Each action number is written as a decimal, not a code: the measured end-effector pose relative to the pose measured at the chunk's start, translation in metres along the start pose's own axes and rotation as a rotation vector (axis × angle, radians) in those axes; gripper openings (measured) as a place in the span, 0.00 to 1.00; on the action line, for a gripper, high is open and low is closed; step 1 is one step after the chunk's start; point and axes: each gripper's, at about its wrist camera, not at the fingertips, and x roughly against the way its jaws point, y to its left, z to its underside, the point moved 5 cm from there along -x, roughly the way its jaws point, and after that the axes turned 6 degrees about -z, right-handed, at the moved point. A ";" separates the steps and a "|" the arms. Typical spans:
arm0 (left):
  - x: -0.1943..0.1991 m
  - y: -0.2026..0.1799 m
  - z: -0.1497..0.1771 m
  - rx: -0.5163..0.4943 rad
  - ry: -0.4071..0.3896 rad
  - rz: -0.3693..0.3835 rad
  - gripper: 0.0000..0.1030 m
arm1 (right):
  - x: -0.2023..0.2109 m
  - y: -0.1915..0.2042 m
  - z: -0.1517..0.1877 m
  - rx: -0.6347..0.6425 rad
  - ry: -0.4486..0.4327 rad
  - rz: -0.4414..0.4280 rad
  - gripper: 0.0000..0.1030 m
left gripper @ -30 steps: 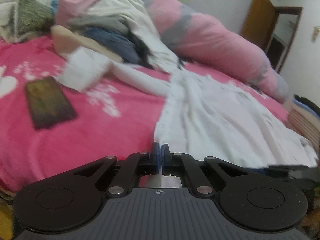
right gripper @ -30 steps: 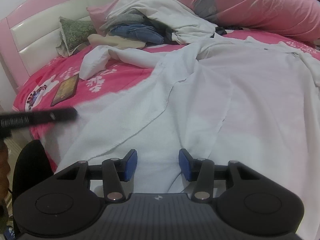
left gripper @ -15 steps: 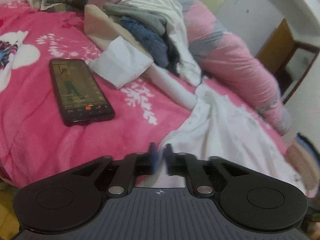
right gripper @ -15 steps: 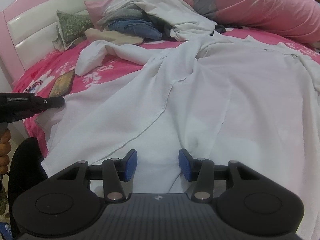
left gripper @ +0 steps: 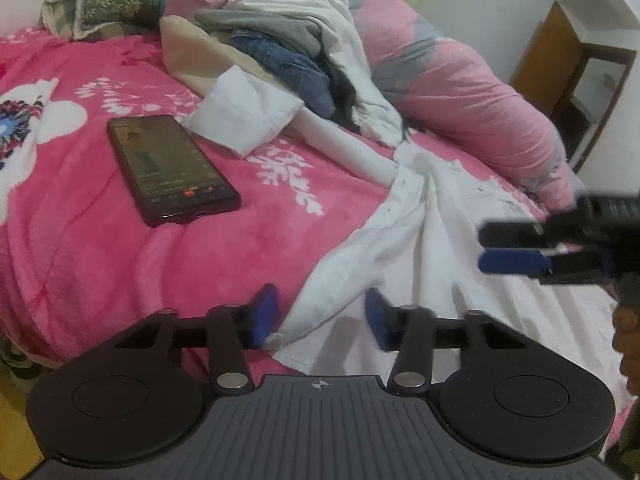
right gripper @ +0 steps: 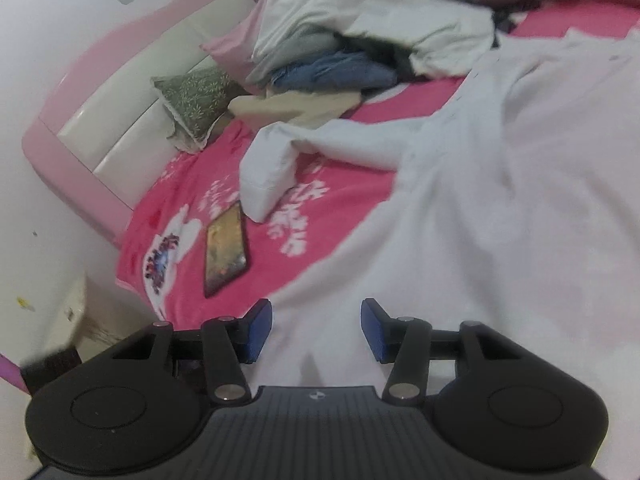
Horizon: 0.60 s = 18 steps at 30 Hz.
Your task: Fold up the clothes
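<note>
Soft dim indoor light; right view motion-blurred, edges fisheye-warped.

The left gripper (left gripper: 320, 316), pinched shut a second ago, now stands parted over the near edge of the white cotton shirt (left gripper: 400, 240), nothing pressed between its blue pads. The right gripper (right gripper: 316, 330) has lifted and rolled, its jaws widening slightly above the cloth, and now shows in the left view.

Both wrist views low over bed (left gripper: 100, 280)
</note>
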 end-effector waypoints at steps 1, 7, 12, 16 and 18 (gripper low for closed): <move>-0.001 0.001 0.000 0.002 0.002 -0.013 0.05 | -0.005 0.001 -0.002 -0.012 0.003 -0.010 0.50; 0.021 -0.011 -0.016 0.067 -0.096 0.077 0.00 | -0.031 -0.011 -0.011 -0.196 0.042 -0.113 0.50; 0.047 -0.079 -0.037 -0.016 -0.179 0.344 0.00 | 0.010 -0.023 -0.022 -0.269 -0.074 -0.177 0.51; 0.047 -0.155 -0.021 -0.147 -0.124 0.551 0.00 | 0.066 -0.044 -0.019 -0.323 -0.191 -0.198 0.51; 0.040 -0.190 -0.002 -0.217 -0.075 0.627 0.00 | 0.102 -0.063 -0.007 -0.348 -0.252 -0.163 0.53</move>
